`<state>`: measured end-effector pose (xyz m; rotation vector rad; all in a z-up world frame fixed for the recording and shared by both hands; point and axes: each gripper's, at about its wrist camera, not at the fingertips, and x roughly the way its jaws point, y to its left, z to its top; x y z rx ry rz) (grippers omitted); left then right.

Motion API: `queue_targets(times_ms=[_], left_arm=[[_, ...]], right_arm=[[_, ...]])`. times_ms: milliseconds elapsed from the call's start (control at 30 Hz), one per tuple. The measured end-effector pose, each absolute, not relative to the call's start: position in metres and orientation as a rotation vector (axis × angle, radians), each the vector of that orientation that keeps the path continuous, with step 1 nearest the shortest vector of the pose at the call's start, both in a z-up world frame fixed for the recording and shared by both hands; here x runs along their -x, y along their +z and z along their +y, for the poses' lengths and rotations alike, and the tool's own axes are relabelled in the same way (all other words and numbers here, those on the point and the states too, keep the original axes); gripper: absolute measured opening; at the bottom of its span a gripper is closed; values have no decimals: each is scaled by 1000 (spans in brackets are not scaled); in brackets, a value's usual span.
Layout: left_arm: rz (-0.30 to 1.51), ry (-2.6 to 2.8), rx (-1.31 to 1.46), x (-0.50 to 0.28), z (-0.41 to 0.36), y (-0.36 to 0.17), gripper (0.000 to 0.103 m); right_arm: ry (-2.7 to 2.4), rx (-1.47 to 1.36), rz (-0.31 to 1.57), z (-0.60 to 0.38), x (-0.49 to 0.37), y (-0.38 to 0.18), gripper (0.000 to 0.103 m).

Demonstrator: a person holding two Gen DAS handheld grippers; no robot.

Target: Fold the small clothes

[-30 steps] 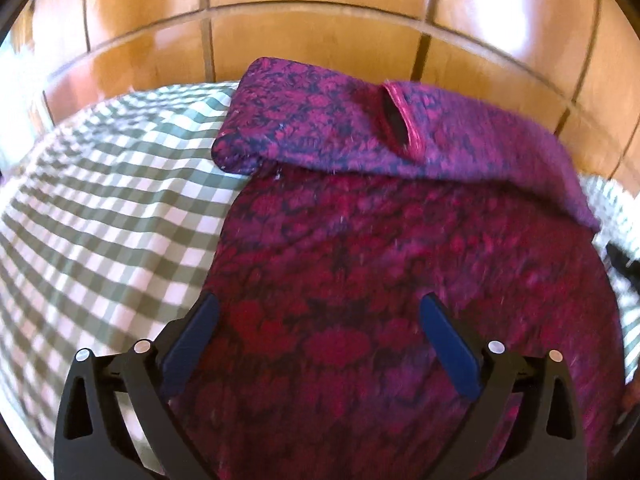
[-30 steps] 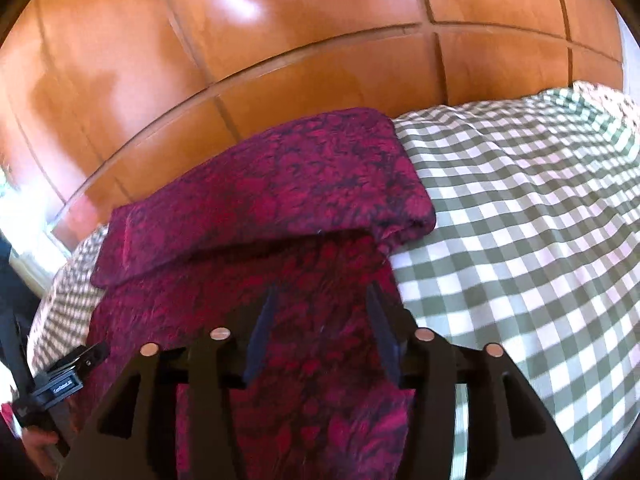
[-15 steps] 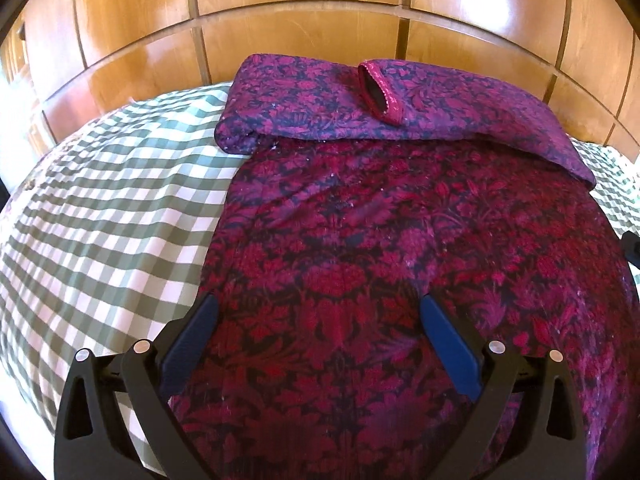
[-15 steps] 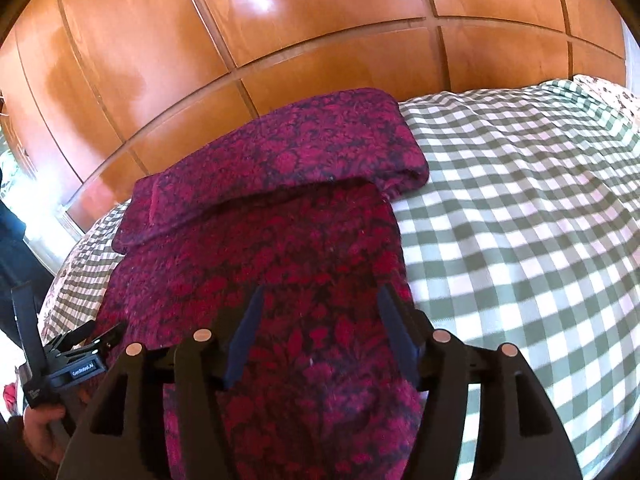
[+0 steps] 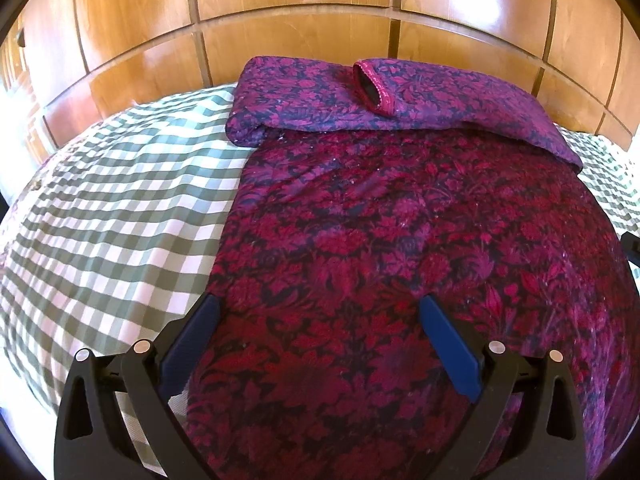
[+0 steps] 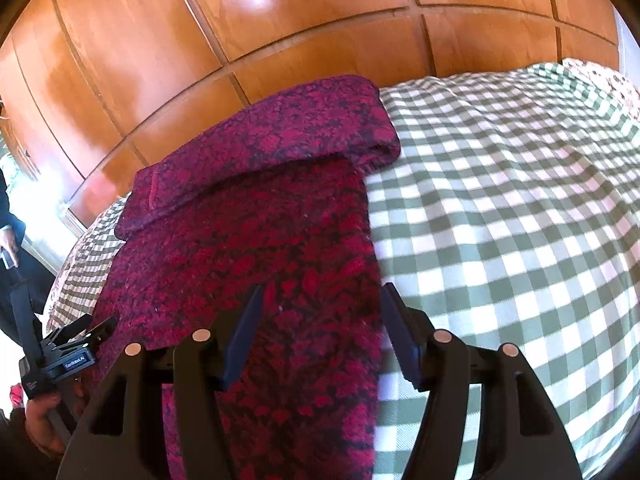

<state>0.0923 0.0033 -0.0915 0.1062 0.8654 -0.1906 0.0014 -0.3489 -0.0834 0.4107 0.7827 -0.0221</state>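
A magenta floral garment (image 5: 400,240) lies flat on the green checked bed cover (image 5: 120,216). Its sleeves are folded across the far end, with a cuff opening (image 5: 370,88) on top. My left gripper (image 5: 318,308) is open and empty above the garment's near left edge. In the right wrist view the same garment (image 6: 248,240) runs away from me, its folded sleeve (image 6: 280,136) across the top. My right gripper (image 6: 320,300) is open and empty above the garment's near right edge. The left gripper also shows in the right wrist view (image 6: 80,334), held by a hand.
A wooden panelled headboard (image 5: 320,20) stands right behind the garment. The checked cover (image 6: 500,220) stretches to the right in the right wrist view. A person in dark clothes (image 6: 8,216) stands at the far left of that view.
Both grippers have pulled back toward me and risen, so more of the garment shows. The right gripper's fingers have spread wider. The garment has not moved.
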Motion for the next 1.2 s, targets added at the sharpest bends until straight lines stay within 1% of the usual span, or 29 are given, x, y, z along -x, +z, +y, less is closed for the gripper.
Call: queue_targets(times_ms=[200, 267, 300, 333, 400, 567, 633, 700, 800, 833, 1000, 1200], left_arm=[[880, -203, -32, -86, 25, -89, 99], [893, -212, 12, -84, 36, -90, 97], [898, -217, 35, -82, 41, -91, 93], [905, -222, 58, -80, 47, -92, 86], [916, -237, 99, -77, 57, -94, 80], [916, -351, 250, -66, 87, -94, 79], [921, -380, 294, -61, 98, -96, 70], [923, -407, 306, -55, 104, -97, 67], [933, -462, 305, -43, 108, -99, 66], [941, -482, 316, -40, 109, -101, 62], [984, -531, 371, -20, 115, -111, 53], [1031, -606, 397, 1, 115, -121, 53]], right_arm=[[34, -442, 792, -357, 11, -87, 60], [50, -439, 800, -357, 15, -88, 60], [59, -441, 801, -357, 16, -89, 61], [71, -447, 801, -357, 19, -89, 61], [99, -470, 803, -357, 24, -90, 61], [188, -560, 817, -362, 33, -98, 61], [217, -590, 819, -364, 38, -101, 61], [254, -624, 829, -366, 42, -104, 60], [298, -649, 845, -369, 48, -107, 57], [313, -654, 853, -369, 50, -107, 56], [365, -679, 884, -370, 58, -110, 54], [469, -698, 923, -365, 67, -116, 54]])
